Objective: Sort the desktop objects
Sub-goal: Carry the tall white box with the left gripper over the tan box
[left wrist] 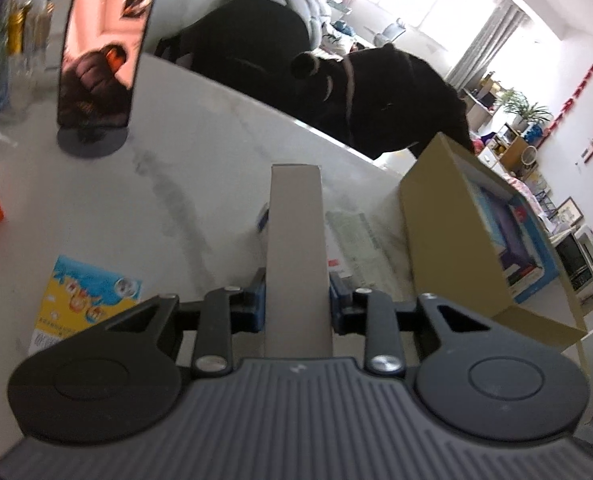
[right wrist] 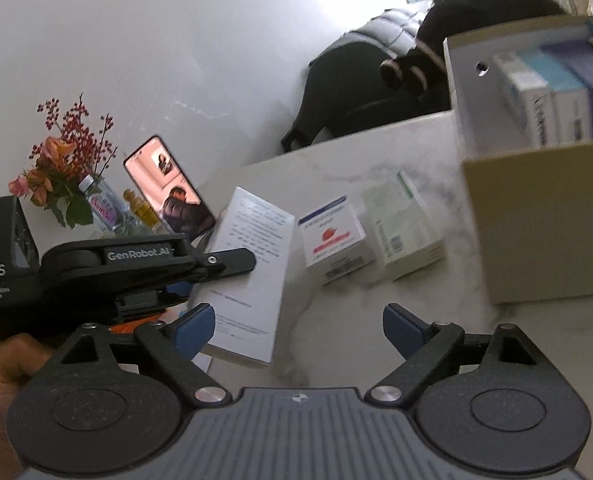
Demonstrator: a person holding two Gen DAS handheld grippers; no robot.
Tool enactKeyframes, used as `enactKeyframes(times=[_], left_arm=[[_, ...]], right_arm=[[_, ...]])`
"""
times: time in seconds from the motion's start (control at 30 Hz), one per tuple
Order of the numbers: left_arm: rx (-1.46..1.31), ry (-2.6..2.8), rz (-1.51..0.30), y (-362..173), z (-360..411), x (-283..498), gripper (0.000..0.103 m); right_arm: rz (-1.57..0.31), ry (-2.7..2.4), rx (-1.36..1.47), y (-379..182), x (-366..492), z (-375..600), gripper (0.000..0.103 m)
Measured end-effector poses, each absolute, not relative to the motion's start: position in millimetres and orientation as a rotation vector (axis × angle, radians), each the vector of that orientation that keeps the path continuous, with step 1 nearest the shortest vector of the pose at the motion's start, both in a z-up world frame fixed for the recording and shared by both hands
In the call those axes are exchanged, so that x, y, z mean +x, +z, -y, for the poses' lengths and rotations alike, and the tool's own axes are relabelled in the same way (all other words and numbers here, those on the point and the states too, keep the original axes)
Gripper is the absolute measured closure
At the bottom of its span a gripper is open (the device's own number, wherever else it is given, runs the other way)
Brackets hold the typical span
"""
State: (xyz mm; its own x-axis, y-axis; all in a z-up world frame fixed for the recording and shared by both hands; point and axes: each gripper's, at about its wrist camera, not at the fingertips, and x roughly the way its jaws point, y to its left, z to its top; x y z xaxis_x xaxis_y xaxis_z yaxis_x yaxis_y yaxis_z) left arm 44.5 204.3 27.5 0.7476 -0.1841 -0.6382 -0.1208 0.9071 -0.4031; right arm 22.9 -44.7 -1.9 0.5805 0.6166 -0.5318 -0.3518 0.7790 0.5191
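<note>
blue pads of our left gripper [left wrist: 297,300] clamp a tall, flat white carton [left wrist: 296,256], smooth-faced and lifted off the marble counter [left wrist: 200,184]. our right gripper [right wrist: 298,320] stands wide with nothing between its pads. past it, two small matte medicine boxes [right wrist: 334,240] lie near the counter's middle, their print too blurred to read. at the right edge sits a brown cardboard box [right wrist: 536,216], open-topped, with several upright cartons [right wrist: 552,92] packed inside, partly cut off. a glossy phone [left wrist: 104,48] stands propped by the far edge.
</note>
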Motion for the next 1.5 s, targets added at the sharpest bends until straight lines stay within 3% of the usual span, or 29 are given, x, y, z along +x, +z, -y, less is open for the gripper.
enactKeyframes(times=[0.63, 1.5], left_arm=[[-0.348, -0.283, -0.669, 94, -110, 113, 0.076], [-0.168, -0.14, -0.837, 64, -15, 211, 0.076]], right_arm=[[-0.589, 0.463, 0.449, 28, -3, 113, 0.007], [-0.528, 0.308, 0.525, 27, -12, 173, 0.006]])
